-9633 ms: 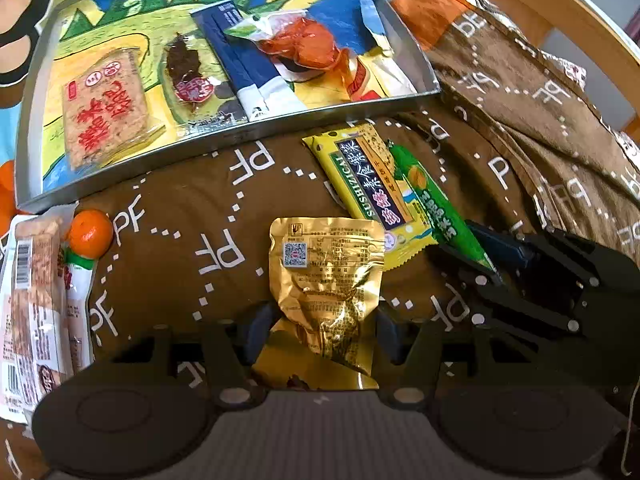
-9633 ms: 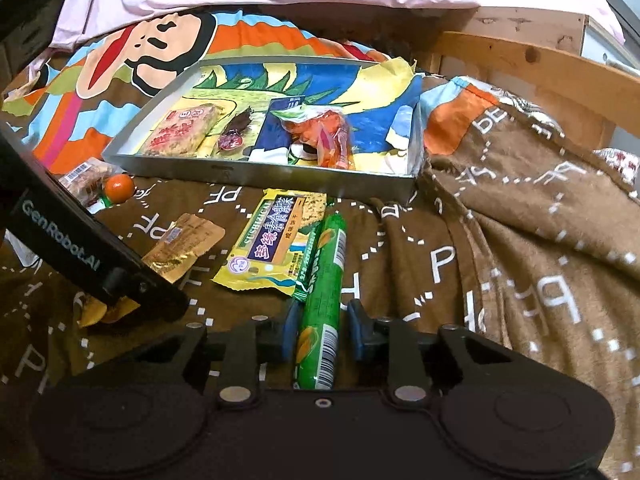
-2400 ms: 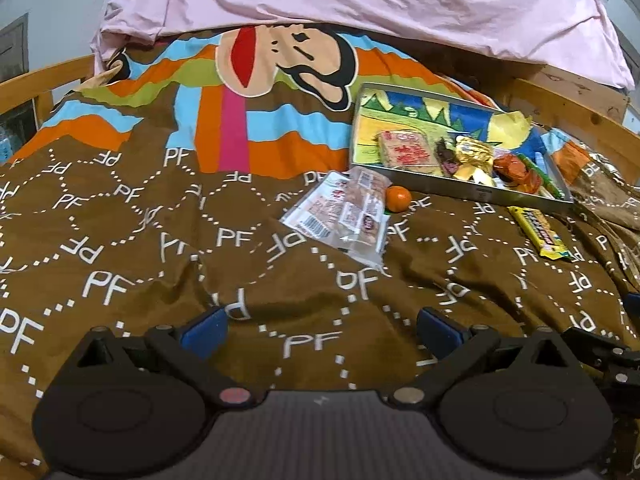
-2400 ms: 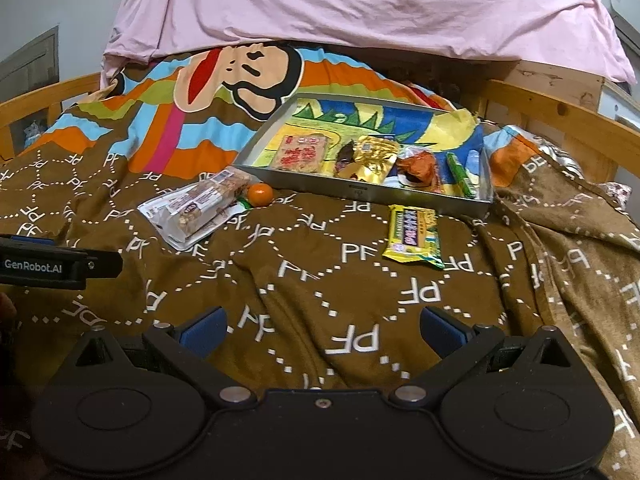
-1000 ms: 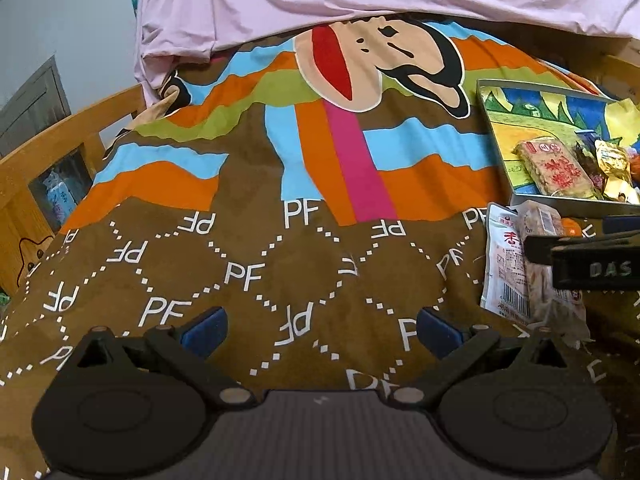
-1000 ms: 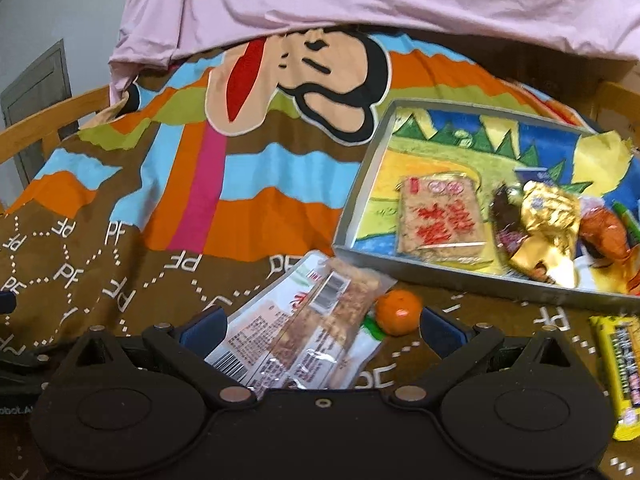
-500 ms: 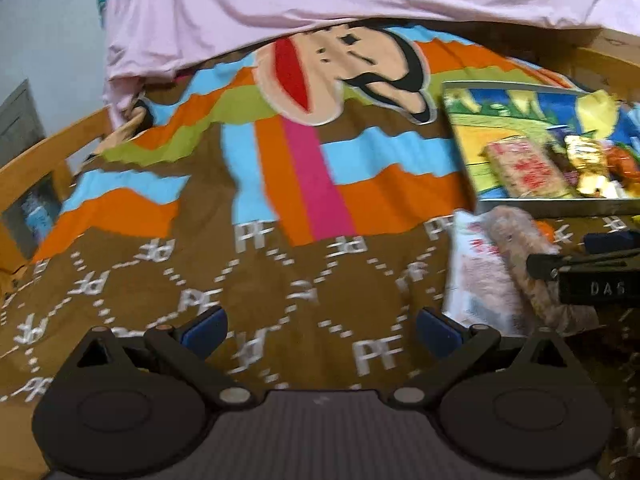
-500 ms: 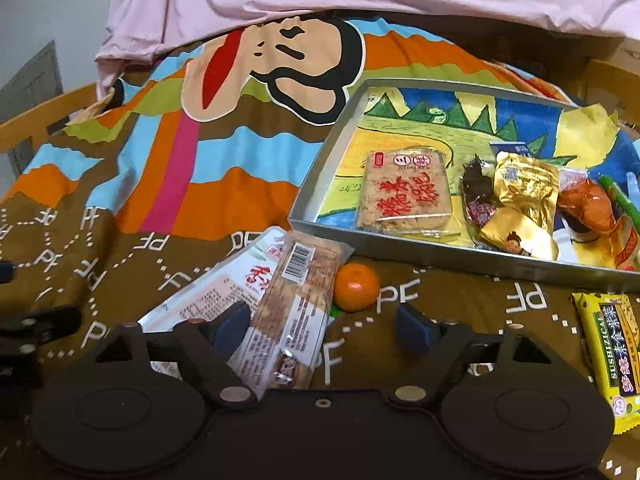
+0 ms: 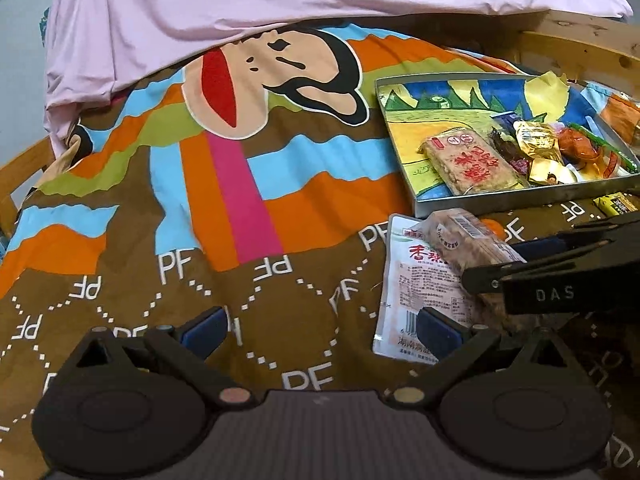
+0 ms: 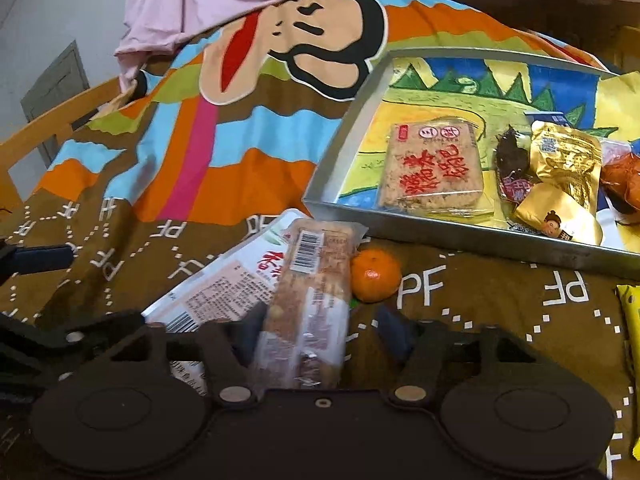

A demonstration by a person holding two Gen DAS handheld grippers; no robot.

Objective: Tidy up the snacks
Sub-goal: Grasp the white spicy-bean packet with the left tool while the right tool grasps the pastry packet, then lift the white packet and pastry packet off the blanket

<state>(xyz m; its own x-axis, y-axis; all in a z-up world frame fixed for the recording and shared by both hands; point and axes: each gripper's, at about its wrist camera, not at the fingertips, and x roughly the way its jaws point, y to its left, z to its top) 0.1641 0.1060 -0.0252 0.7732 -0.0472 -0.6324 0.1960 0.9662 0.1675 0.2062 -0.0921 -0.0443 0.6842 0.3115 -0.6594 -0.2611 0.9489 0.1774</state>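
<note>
Brown bedspread (image 9: 280, 300) with white lettering carries everything you are working on, and the metal tray (image 10: 460, 236) sits on it toward the far right. Your right gripper (image 10: 316, 332) is closing its fingers around the clear-wrapped brown bar (image 10: 312, 300); the left finger lies against the wrapper's edge, while the right finger still stands a little clear of it, so the bar is between them but not yet pinched. That bar lies across a white packet (image 10: 224, 288) on the bedspread, just short of the tray's near wall, with a small orange (image 10: 375, 275) touching its right side. Your left gripper (image 9: 320, 332) hangs with its fingers spread wide and nothing between them; its right finger overlaps the lower corner of the white packet in the left wrist view. Inside the tray you have a square rice cracker (image 10: 430, 168), a dark wrapped snack (image 10: 512, 164), two gold pouches (image 10: 566, 160) and an orange-red pack (image 10: 624, 184). A yellow packet (image 10: 632, 320) lies on the bedspread outside the tray, at the right edge.
</note>
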